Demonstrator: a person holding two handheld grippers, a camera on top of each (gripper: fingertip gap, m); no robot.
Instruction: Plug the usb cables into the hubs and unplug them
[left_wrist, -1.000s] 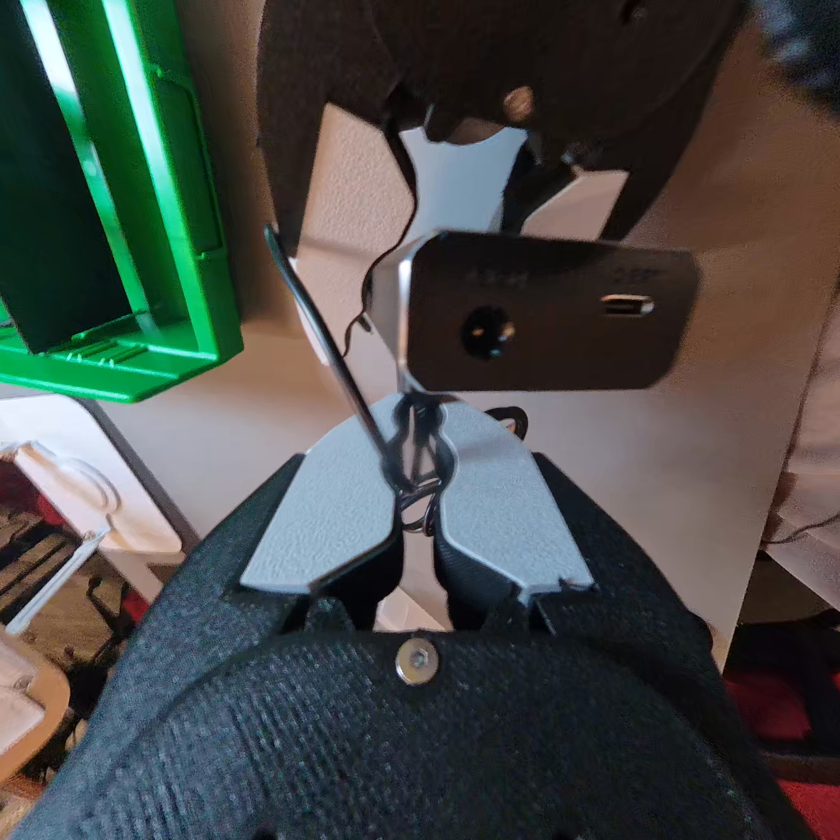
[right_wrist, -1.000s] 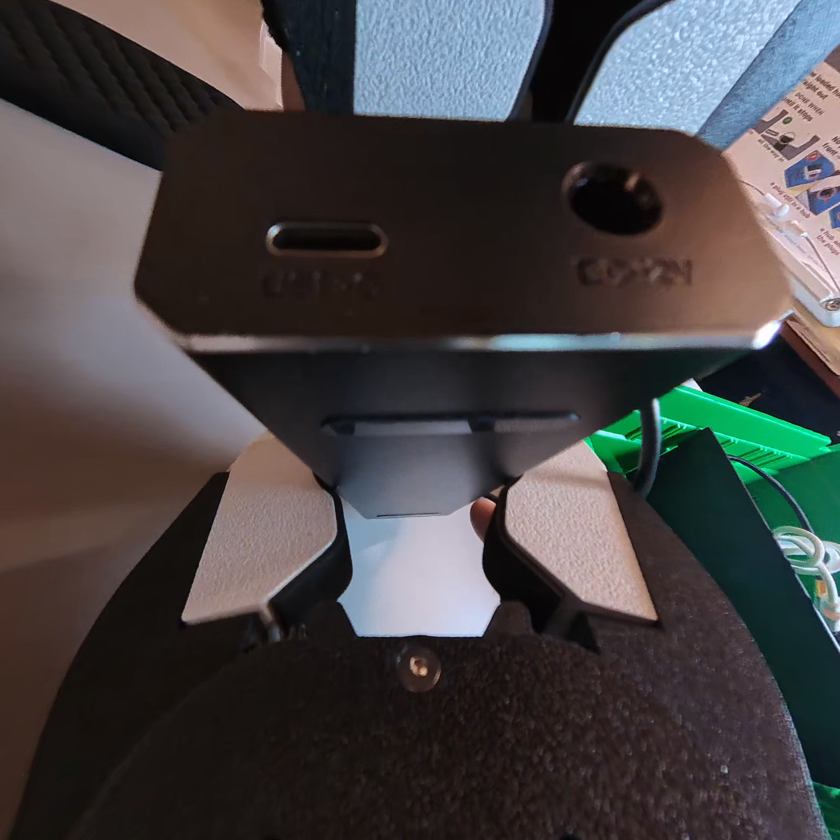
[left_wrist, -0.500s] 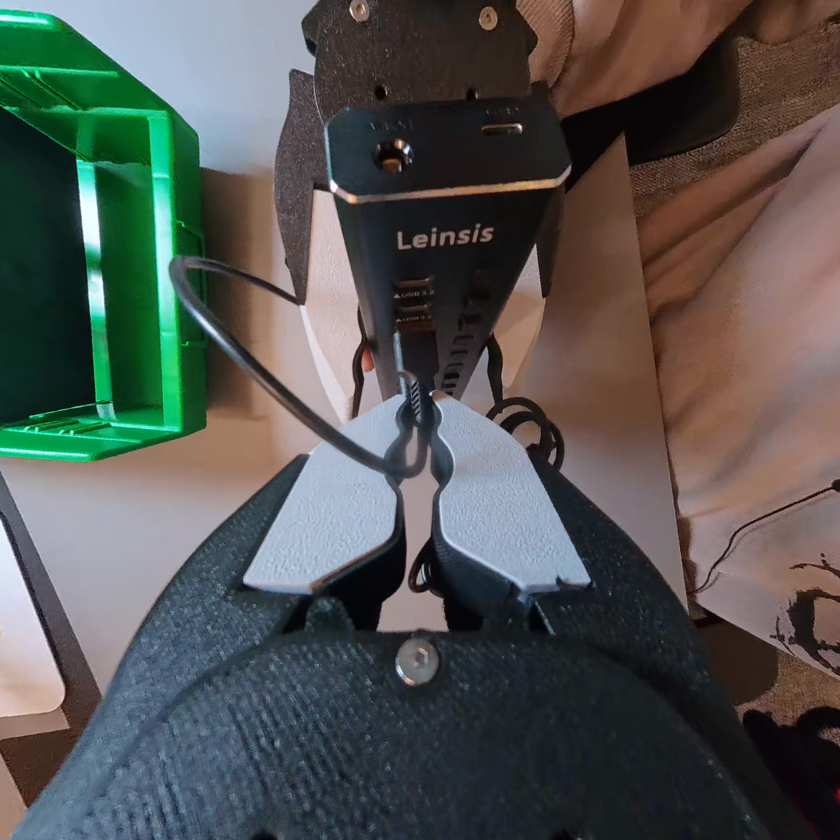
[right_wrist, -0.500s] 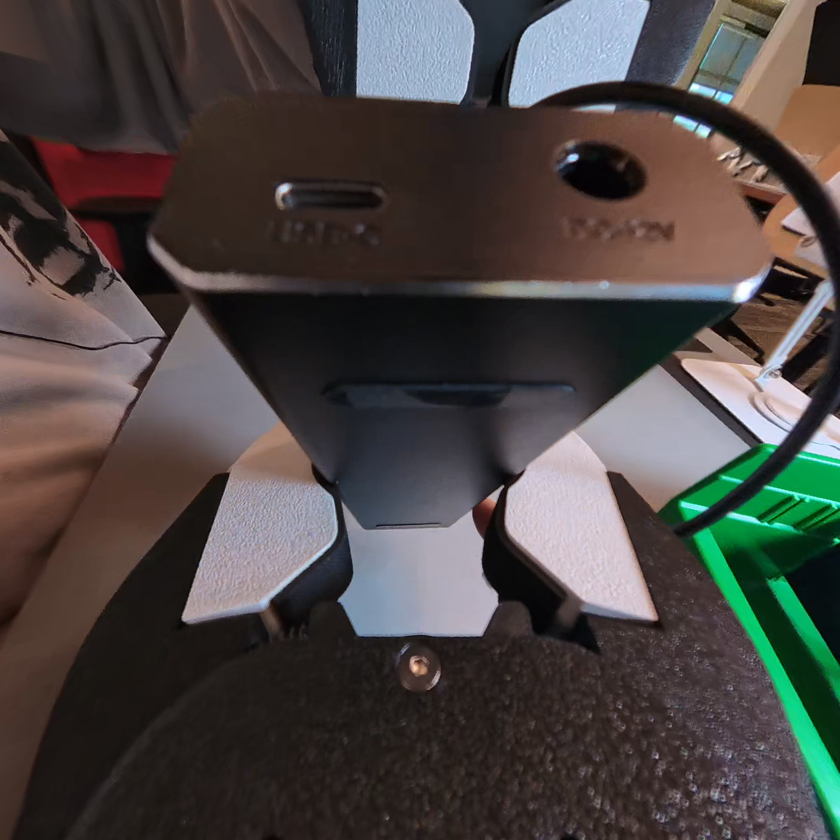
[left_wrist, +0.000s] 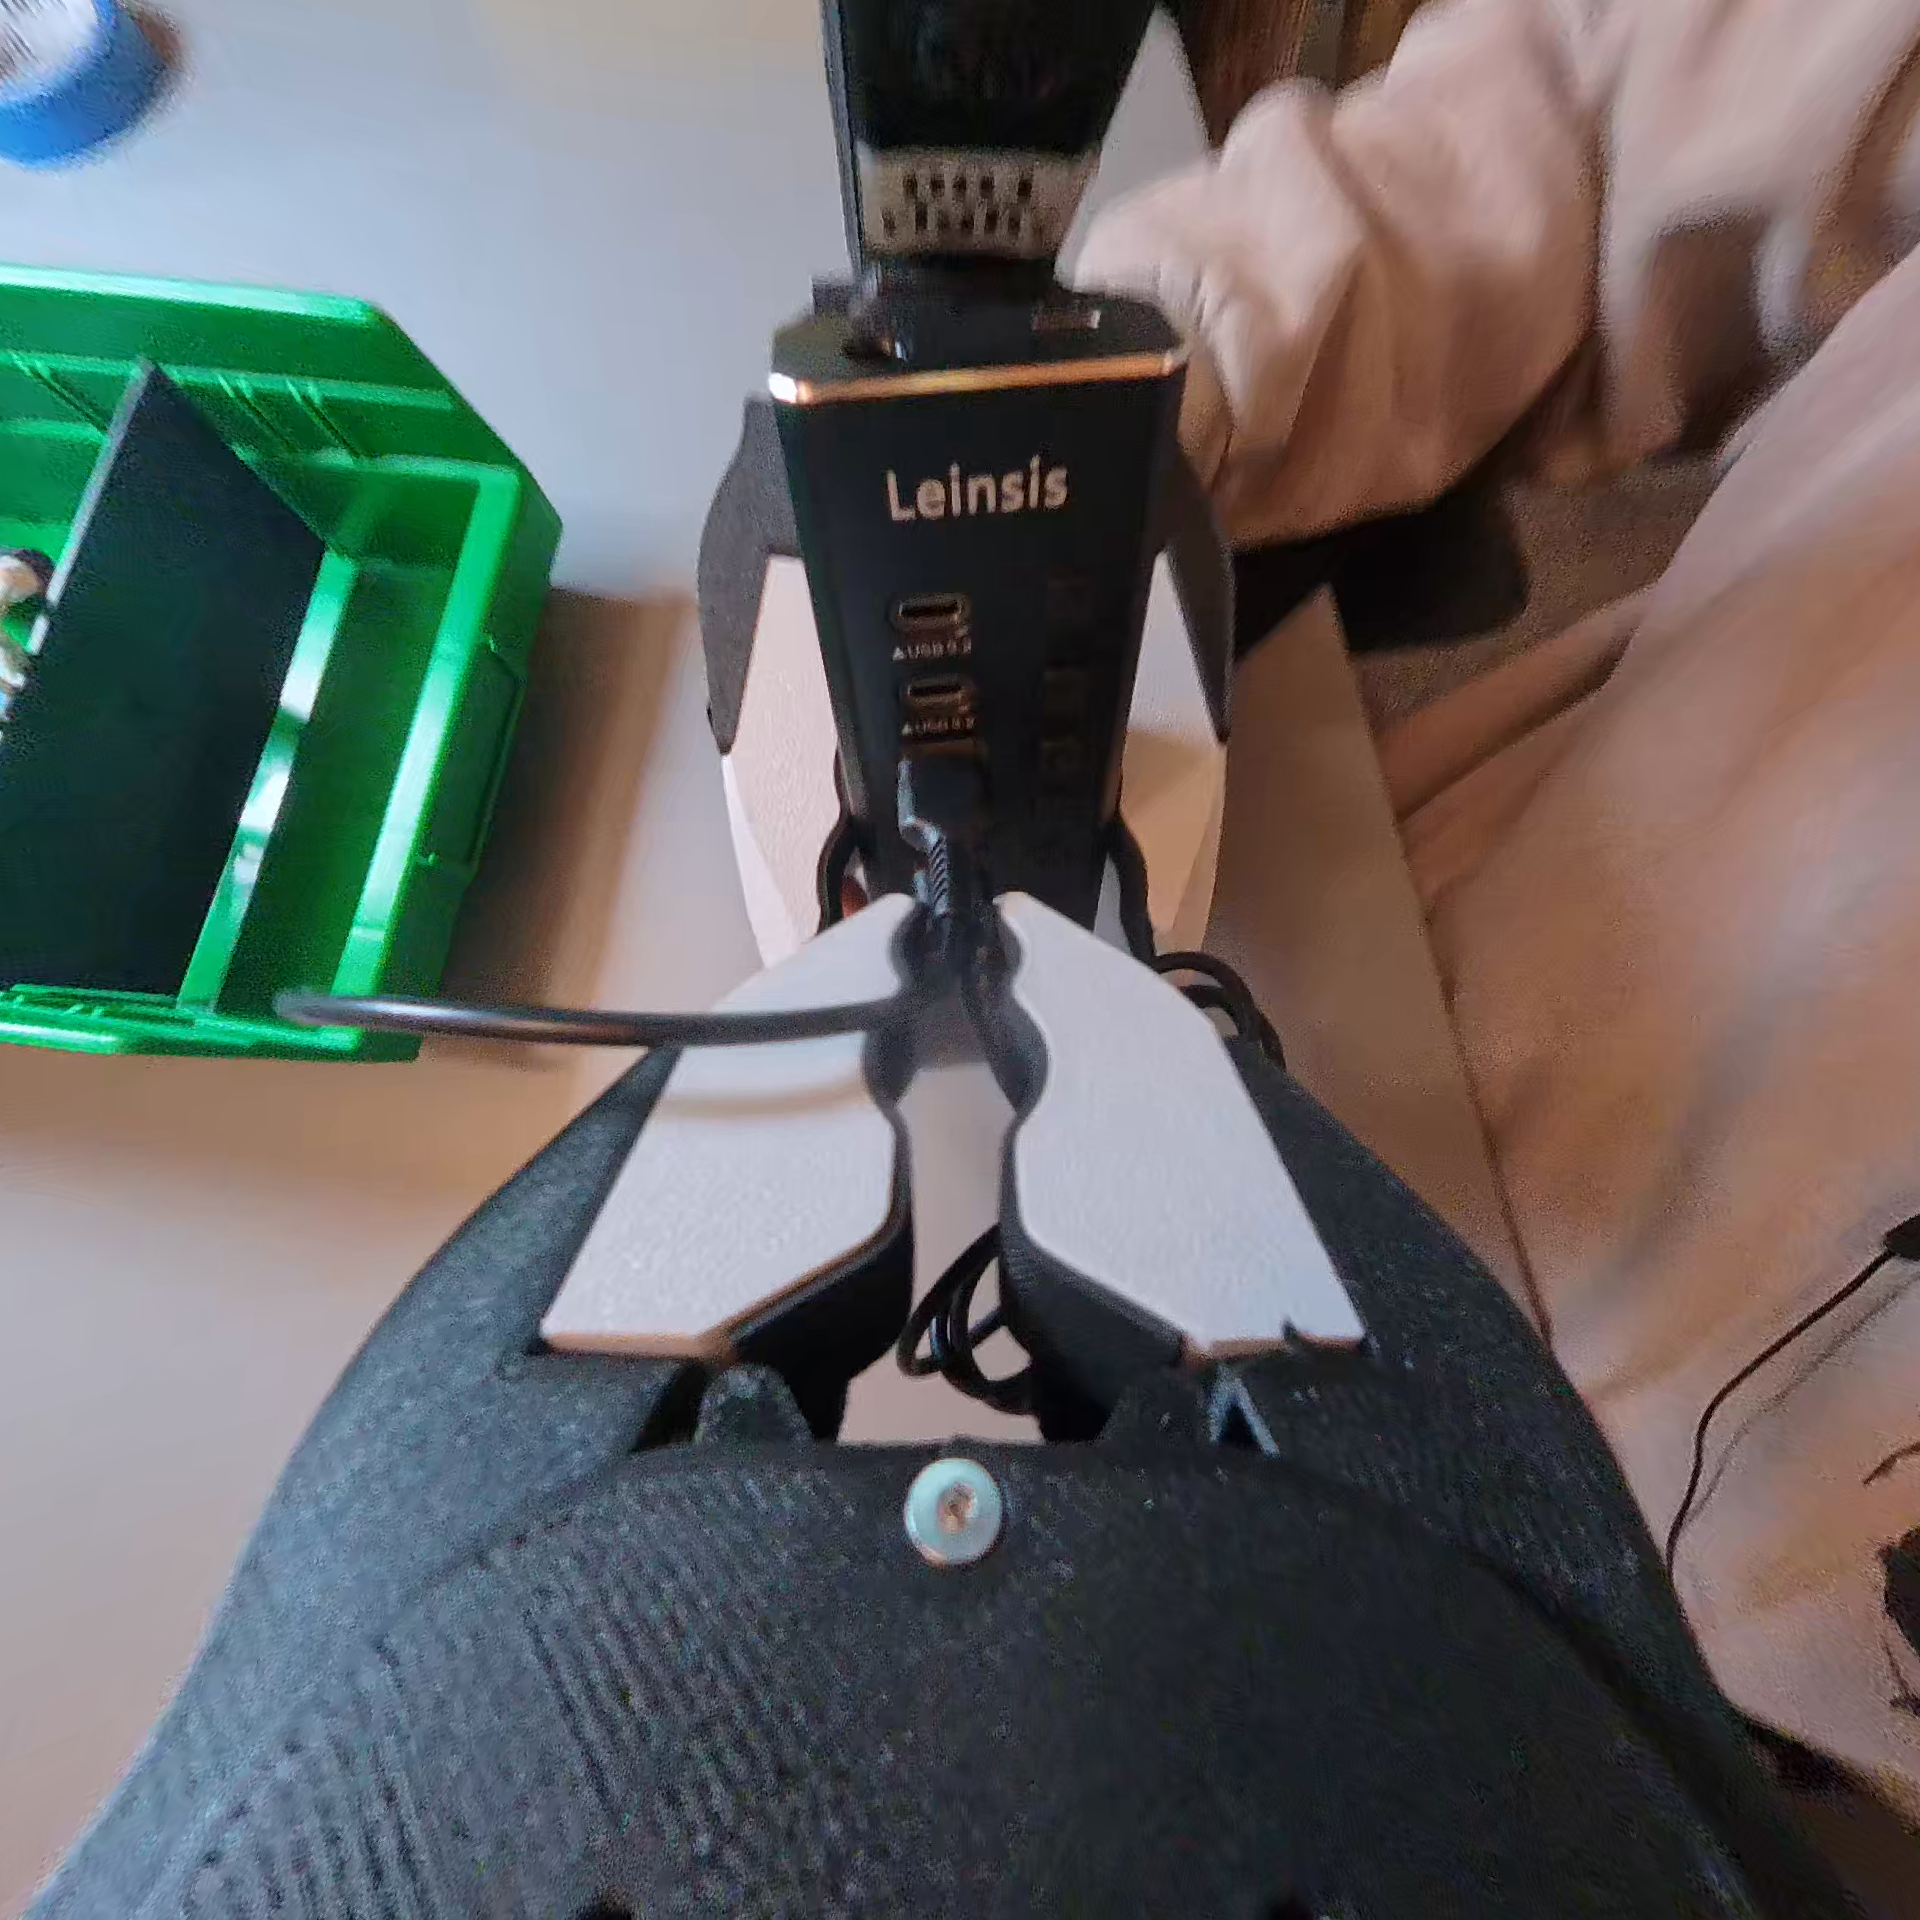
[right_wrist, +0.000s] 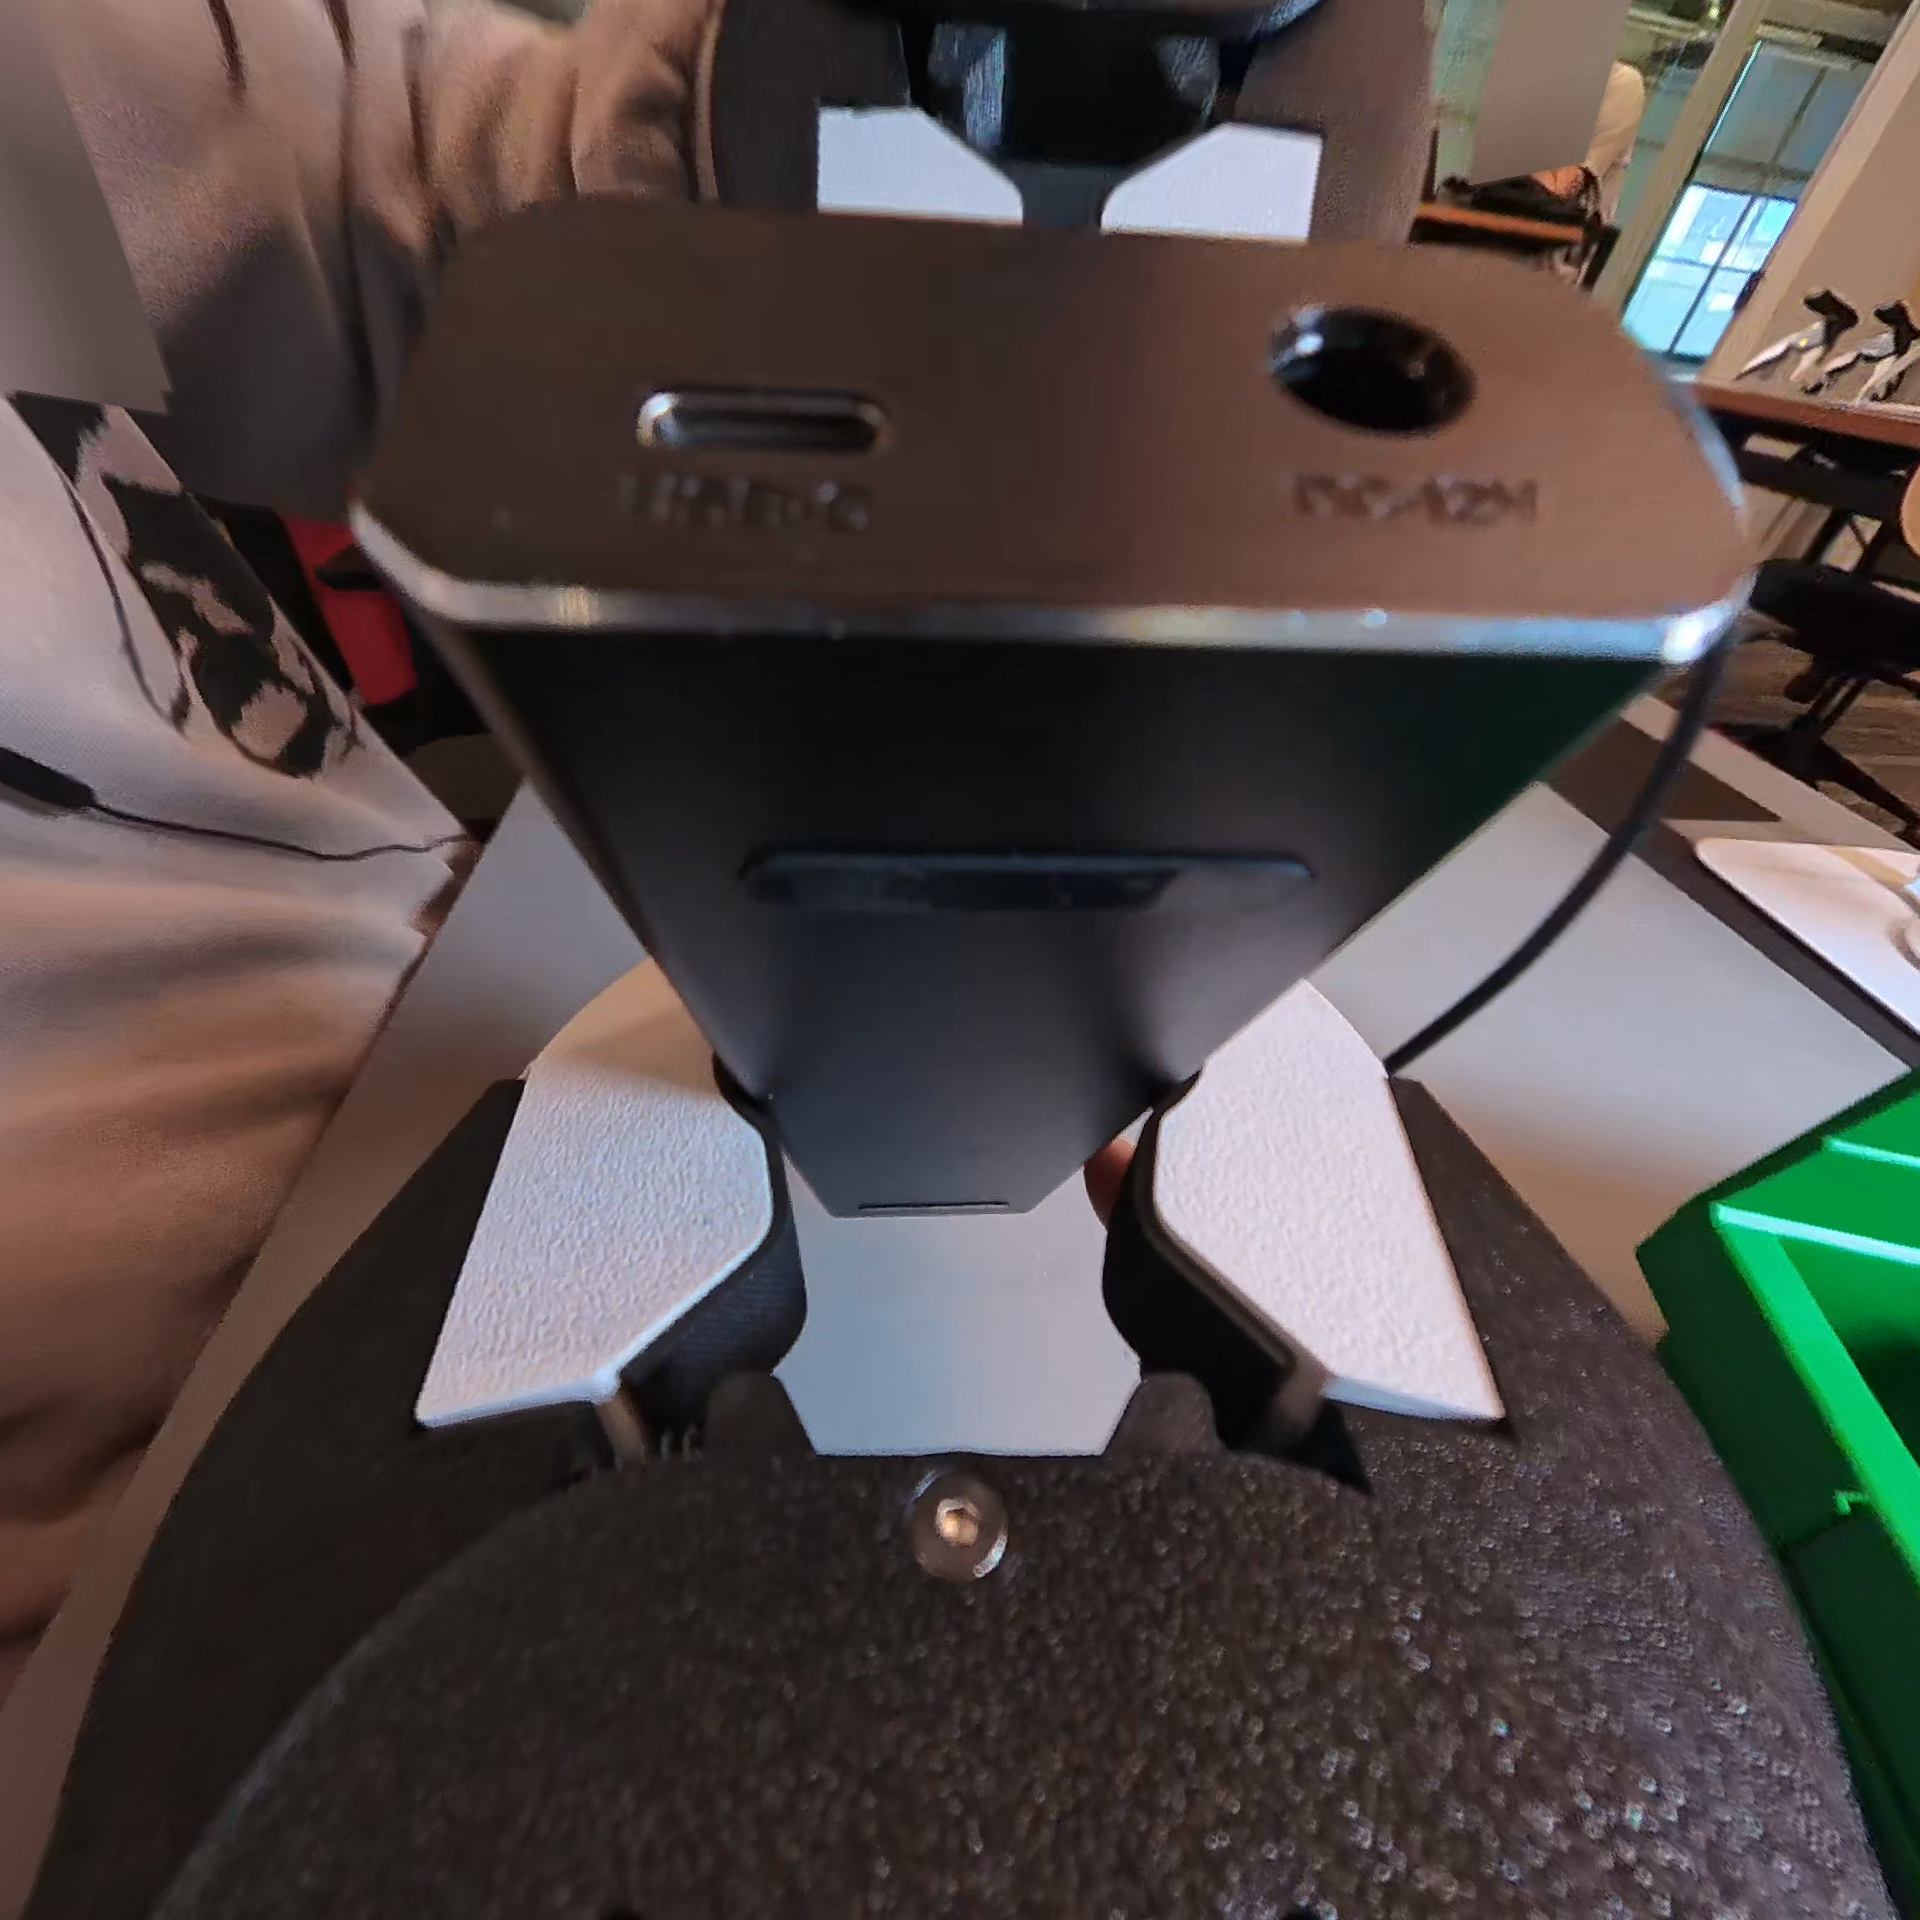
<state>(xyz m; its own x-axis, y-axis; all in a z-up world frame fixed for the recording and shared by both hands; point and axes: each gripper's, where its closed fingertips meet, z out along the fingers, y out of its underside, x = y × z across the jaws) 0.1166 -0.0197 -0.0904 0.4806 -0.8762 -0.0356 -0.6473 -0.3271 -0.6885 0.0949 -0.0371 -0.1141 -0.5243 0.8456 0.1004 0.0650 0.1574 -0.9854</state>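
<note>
Pinching a thin black USB cable (left_wrist: 940, 883) at its plug, the left gripper (left_wrist: 951, 925) meets a black metal hub (left_wrist: 977, 582) clamped by the right gripper (right_wrist: 961, 1132). Judged from the angle, a tilted push could jam the plug, or the cable could slip.

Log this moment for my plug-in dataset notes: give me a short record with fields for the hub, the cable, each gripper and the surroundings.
hub: black hub, held off the table, port face toward the left wrist view
cable: black USB cable, plug at a lower port of the hub; whether fully seated cannot be told
left gripper: left gripper shut on the cable just behind the plug
right gripper: right gripper clamping the hub's narrow end
surroundings: green bin on the pale table
</note>
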